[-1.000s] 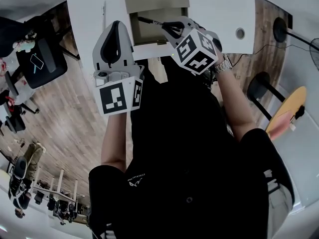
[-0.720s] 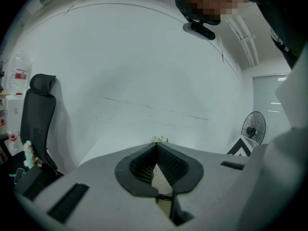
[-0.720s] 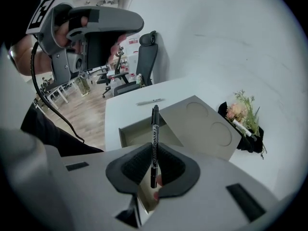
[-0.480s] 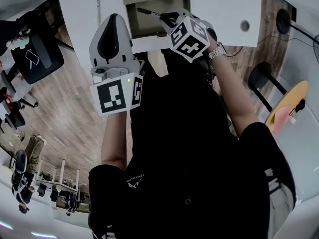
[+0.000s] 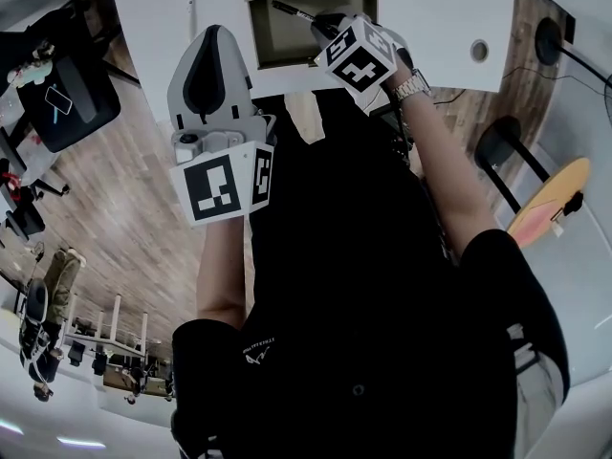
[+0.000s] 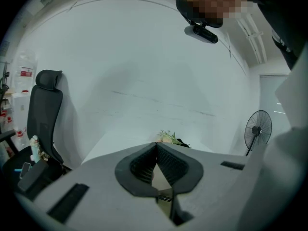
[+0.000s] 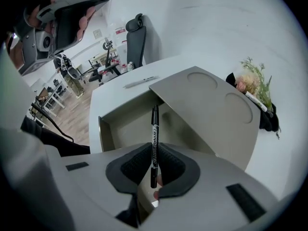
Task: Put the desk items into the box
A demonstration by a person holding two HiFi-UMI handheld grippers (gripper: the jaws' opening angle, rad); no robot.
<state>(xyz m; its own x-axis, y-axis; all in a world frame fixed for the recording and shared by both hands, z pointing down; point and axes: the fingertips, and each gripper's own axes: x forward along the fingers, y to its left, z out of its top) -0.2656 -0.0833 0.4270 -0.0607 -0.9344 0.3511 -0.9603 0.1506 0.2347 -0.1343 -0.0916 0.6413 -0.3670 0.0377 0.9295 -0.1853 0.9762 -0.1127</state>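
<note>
My right gripper (image 7: 154, 146) is shut on a black marker (image 7: 154, 134), which sticks out forward between the pads. The marker's tip hangs over the open inside of a tan cardboard box (image 7: 126, 124), whose flap (image 7: 211, 109) lies folded back to the right. In the head view the right gripper (image 5: 323, 23) holds the marker (image 5: 290, 11) above the box (image 5: 282, 41) on the white table (image 5: 430, 17). My left gripper (image 5: 212, 41) is raised to the left of the box. Its jaws meet at the tips with nothing between them (image 6: 156, 145).
A pen (image 7: 139, 82) lies on the table beyond the box. Flowers and a black thing (image 7: 255, 88) sit to the right of the flap. A black office chair (image 7: 134, 32) stands behind the table, and a fan (image 6: 257, 129) by the wall.
The right gripper has carried the marker farther forward over the box. The left gripper has risen a little and stays shut.
</note>
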